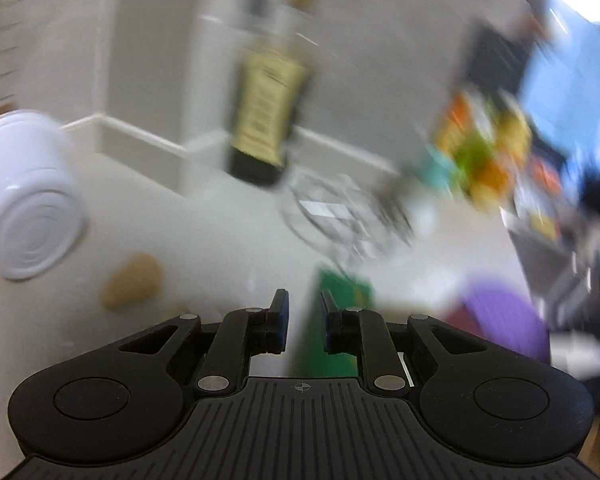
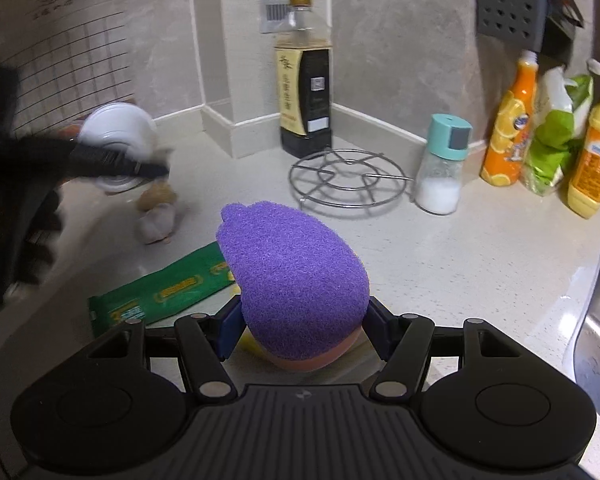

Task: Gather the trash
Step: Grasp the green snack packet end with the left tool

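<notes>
Flat on the speckled pale counter (image 2: 480, 248): green printed wrapper (image 2: 160, 292), glossy, oblong, just left of the purple sponge (image 2: 296, 280). Right gripper (image 2: 300, 320) clamps that fuzzy, rounded sponge. Left gripper (image 1: 303, 320) narrowly parted, empty.

Heavy motion blur across the left wrist view, right wrist view sharp, evenly lit, fisheye-bent edges

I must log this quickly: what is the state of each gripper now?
Left gripper: open a little, holding nothing.
Right gripper: closed on the purple sponge.
</notes>
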Action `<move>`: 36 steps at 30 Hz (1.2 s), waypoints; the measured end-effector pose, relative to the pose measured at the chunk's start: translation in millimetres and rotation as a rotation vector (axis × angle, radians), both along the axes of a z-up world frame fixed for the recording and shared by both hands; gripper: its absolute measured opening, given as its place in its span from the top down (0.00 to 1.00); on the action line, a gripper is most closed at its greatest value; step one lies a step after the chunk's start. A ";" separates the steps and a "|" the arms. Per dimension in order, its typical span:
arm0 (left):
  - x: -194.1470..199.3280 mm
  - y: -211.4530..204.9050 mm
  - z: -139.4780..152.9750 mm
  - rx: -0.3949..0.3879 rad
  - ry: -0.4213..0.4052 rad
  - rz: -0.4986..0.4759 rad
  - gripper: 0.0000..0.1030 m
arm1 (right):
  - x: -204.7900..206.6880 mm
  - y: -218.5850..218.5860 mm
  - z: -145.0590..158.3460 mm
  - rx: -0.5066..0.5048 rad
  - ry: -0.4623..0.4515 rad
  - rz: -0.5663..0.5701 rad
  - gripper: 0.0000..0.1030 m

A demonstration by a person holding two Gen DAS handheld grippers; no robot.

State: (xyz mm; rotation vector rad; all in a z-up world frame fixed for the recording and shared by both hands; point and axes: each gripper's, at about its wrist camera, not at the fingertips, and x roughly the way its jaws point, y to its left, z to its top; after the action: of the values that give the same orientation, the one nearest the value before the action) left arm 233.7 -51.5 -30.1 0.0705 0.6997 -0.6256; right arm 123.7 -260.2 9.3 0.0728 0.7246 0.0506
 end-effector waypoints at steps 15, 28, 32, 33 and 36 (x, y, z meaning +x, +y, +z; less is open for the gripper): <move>-48.4 -76.2 -50.2 0.409 -0.076 -0.159 0.66 | -0.6 2.6 -8.3 0.034 0.032 0.024 0.39; -99.4 3.7 -42.7 0.407 -0.036 0.128 0.70 | 37.2 29.4 -10.4 0.041 0.110 0.061 0.39; -116.4 40.0 -36.2 0.282 0.022 0.218 0.73 | 37.3 60.8 -15.4 0.034 0.143 0.130 0.39; -119.9 47.8 -35.8 0.250 0.033 0.233 0.74 | 36.3 70.0 -16.9 0.022 0.149 0.150 0.39; -128.1 65.2 -34.3 0.186 0.044 0.270 0.79 | 32.2 94.3 -18.7 -0.027 0.155 0.200 0.39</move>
State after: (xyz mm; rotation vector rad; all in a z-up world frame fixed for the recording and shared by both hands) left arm 105.5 13.6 -64.4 0.1319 0.7930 -0.3035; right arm 155.9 -165.9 -9.4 -0.0224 0.8852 0.2281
